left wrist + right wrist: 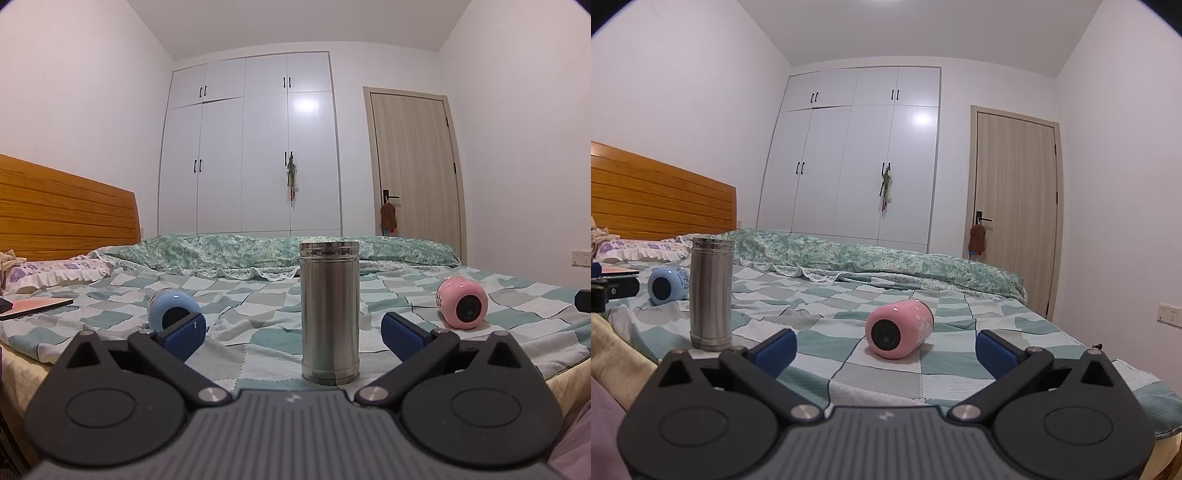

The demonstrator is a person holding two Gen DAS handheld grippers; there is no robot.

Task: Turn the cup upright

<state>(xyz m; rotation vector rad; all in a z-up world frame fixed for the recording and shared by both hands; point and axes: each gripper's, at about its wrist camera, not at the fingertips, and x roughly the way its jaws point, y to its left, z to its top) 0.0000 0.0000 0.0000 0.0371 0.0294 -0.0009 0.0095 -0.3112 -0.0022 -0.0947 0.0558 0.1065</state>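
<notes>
A steel cylinder cup stands on end on the checked bed cover, straight ahead of my left gripper, which is open and empty with the cup just beyond its fingertips. A pink cup lies on its side to the right and a blue cup lies on its side to the left, partly behind my left finger. In the right wrist view the pink cup lies on its side just ahead of my open, empty right gripper. The steel cup and blue cup are at the left.
The bed has a rolled green quilt at the back, pillows and a flat pink-topped item at the left by the wooden headboard. A white wardrobe and door stand behind. The left gripper's edge shows at the right view's left side.
</notes>
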